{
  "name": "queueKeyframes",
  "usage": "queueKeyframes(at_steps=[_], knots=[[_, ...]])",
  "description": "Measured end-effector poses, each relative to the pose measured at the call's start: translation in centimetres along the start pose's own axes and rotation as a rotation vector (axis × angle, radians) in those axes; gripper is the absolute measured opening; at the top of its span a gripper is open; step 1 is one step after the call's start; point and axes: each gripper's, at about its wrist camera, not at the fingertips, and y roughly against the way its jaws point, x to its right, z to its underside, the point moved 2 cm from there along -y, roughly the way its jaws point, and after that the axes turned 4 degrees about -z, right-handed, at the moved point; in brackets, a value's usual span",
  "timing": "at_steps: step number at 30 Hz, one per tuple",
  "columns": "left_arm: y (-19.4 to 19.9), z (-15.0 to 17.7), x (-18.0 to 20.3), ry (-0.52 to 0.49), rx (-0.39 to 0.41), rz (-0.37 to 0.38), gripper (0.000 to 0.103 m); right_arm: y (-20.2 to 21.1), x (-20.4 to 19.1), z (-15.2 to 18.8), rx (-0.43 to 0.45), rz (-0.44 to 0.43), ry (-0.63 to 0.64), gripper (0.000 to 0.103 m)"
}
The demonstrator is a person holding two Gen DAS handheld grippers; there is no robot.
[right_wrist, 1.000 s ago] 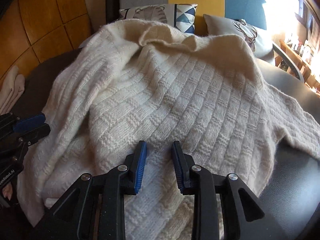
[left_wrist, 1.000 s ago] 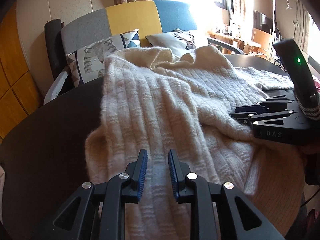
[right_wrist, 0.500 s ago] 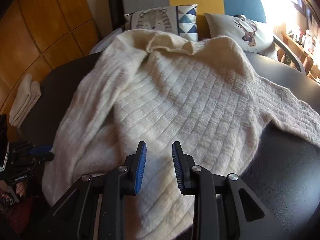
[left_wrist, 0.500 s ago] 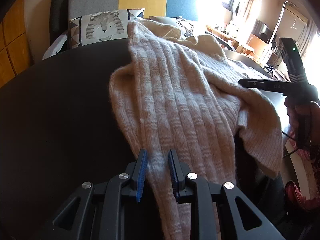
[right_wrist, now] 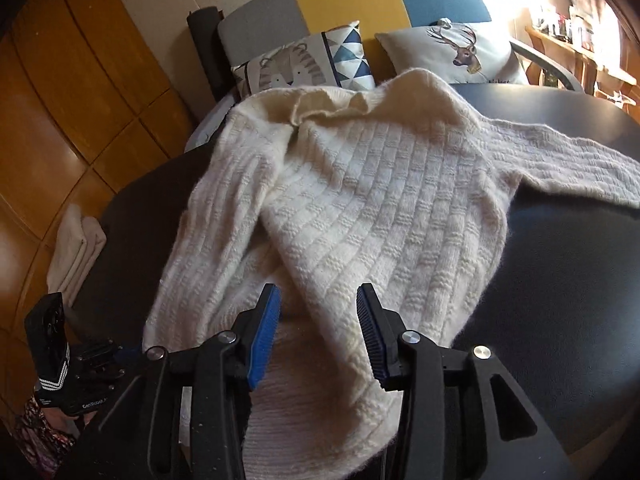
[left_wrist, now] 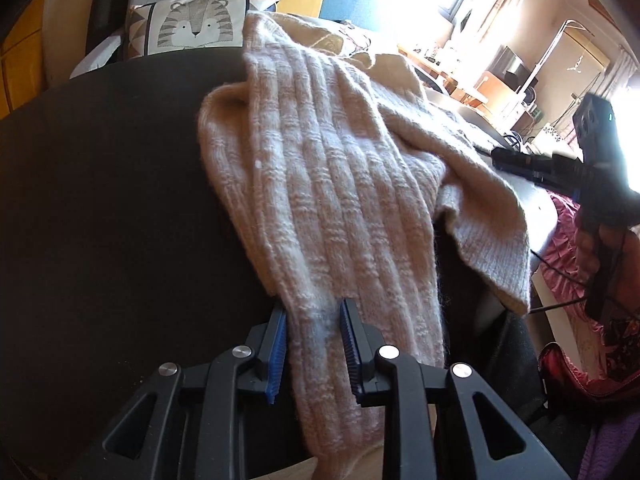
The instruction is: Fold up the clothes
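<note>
The cream sweater (right_wrist: 360, 208) lies on the dark tabletop (right_wrist: 560, 280), collar toward the sofa (right_wrist: 344, 4), hem nearest, one sleeve stretched right. Both claws are opening: left claw (left_wrist: 313, 344) astride the other sleeve, seemingly unclamped; right claw (right_wrist: 318, 334) released over the hem.

A round, dark matte worktop (right_wrist: 568, 288) carries one thing — a cream ribbed-knit wool sweater (right_wrist: 372, 208), sleeves spread

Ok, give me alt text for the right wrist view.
A cream knit sweater lies spread on a dark table, one sleeve stretched right. The right gripper hovers over its hem, jaws opening. Behind, a sofa holds tiger and deer cushions.
</note>
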Motion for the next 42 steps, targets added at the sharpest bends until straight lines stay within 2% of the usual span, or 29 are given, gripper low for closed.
queueKeyframes(at_steps=[1,2,3,5,10,12,15,19,28,36,42], knots=[[0.0,0.0,0.3,-0.012,0.001,-0.005,0.025,-0.4,-0.6,-0.2,-0.012,0.029,0.027,0.045],[-0.1,0.1,0.6,-0.024,0.001,-0.009,0.02,-0.8,-1.1,-0.5,-0.019,0.046,0.049,0.045],[-0.1,0.1,0.9,-0.034,0.001,-0.013,0.01,-1.2,-1.7,-0.7,-0.027,0.043,0.066,0.045],[-0.1,0.0,1.1,-0.027,-0.006,0.005,0.007,-2.2,-2.7,-0.9,-0.047,0.024,0.097,0.047],[0.6,-0.4,1.8,-0.006,0.012,0.079,0.004,-6.2,-3.1,0.2,-0.127,0.045,0.133,0.05],[1.7,-1.0,1.6,0.023,0.049,0.106,0.004,-6.5,-2.9,0.7,-0.117,0.054,0.155,0.054],[3.2,-2.5,0.5,0.063,0.098,0.104,0.004,-6.6,-3.0,1.0,-0.119,0.066,0.186,0.055],[4.6,-4.7,-1.1,0.074,0.129,0.07,0.004,-6.6,-2.9,1.1,-0.121,0.073,0.198,0.058],[8.4,-11.4,-5.9,0.06,0.241,-0.092,0.004,-6.7,-3.0,1.3,-0.107,0.082,0.206,0.066],[7.8,-14.7,-8.5,0.062,0.281,-0.198,0.004,-6.7,-2.7,1.2,-0.108,0.061,0.188,0.067],[7.9,-15.8,-12.4,0.157,0.308,-0.277,0.004,-6.8,-2.4,1.0,-0.115,0.041,0.166,0.067]])
